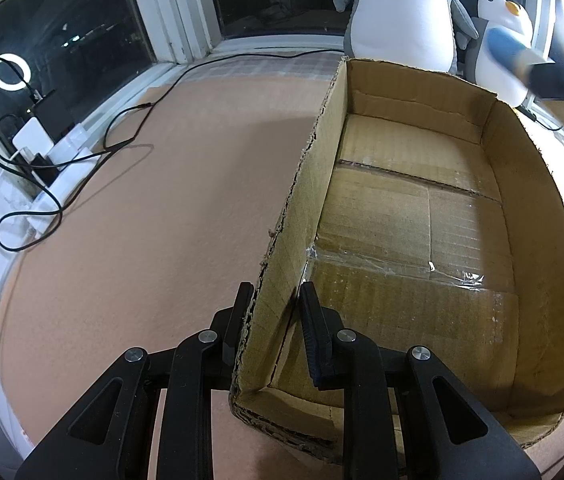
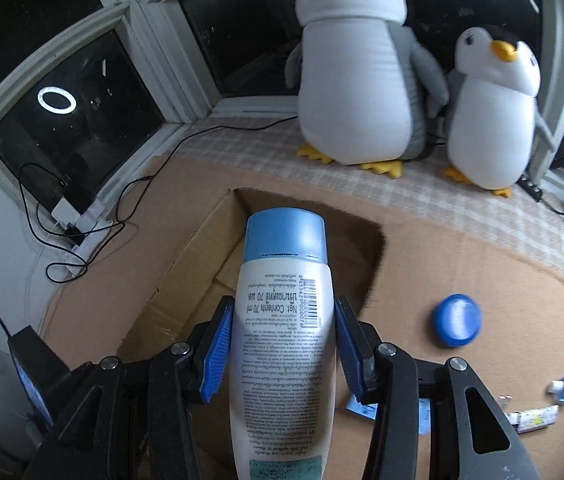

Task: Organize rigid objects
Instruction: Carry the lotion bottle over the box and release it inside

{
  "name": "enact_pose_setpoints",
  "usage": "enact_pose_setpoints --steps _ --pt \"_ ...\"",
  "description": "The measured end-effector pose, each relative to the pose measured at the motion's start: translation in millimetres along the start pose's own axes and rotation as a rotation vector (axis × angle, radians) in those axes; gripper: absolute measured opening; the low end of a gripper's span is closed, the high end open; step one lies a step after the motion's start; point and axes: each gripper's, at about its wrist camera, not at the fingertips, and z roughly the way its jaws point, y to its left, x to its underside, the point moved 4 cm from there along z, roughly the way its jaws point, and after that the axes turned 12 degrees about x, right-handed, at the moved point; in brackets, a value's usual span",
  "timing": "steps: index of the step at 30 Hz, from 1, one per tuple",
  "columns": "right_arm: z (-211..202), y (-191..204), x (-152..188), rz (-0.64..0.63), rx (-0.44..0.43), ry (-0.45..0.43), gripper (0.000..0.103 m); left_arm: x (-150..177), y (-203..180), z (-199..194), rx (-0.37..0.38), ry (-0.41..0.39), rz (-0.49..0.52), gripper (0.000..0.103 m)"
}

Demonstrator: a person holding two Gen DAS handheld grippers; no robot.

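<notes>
Right gripper (image 2: 284, 344) was clamped on a white lotion bottle (image 2: 282, 340), long axis running straight out along the fingers, blue cap (image 2: 285, 238) pointing away, hovering over the open cardboard box (image 2: 185, 264); left gripper (image 1: 271, 320) was pinching the box's wall.

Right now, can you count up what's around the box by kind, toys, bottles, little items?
Plush penguins: 2, large and small
Bottle with blue cap: 1, held in the right gripper
Round blue lid: 1
Cardboard box: 1, its wall between the left gripper's fingers
Total: 5
</notes>
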Motion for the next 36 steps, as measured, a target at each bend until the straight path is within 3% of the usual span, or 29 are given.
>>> enact_pose_setpoints --steps 7,15,17,26,36 --pt "34 25 1 -0.006 0.008 0.048 0.044 0 -1 0 0.001 -0.001 -0.002 0.022" --pt "44 34 4 -0.045 0.031 0.043 0.047 -1 -1 0 0.001 -0.001 -0.003 0.022" --pt "42 35 4 -0.055 0.021 0.036 0.054 -1 -1 0 0.001 -0.001 -0.003 0.022" --pt "27 35 5 -0.075 0.035 0.001 0.054 -1 -1 1 0.000 -0.003 0.000 0.022" --pt "3 2 12 -0.011 0.041 -0.017 0.054 0 0 1 -0.001 -0.003 0.002 0.022"
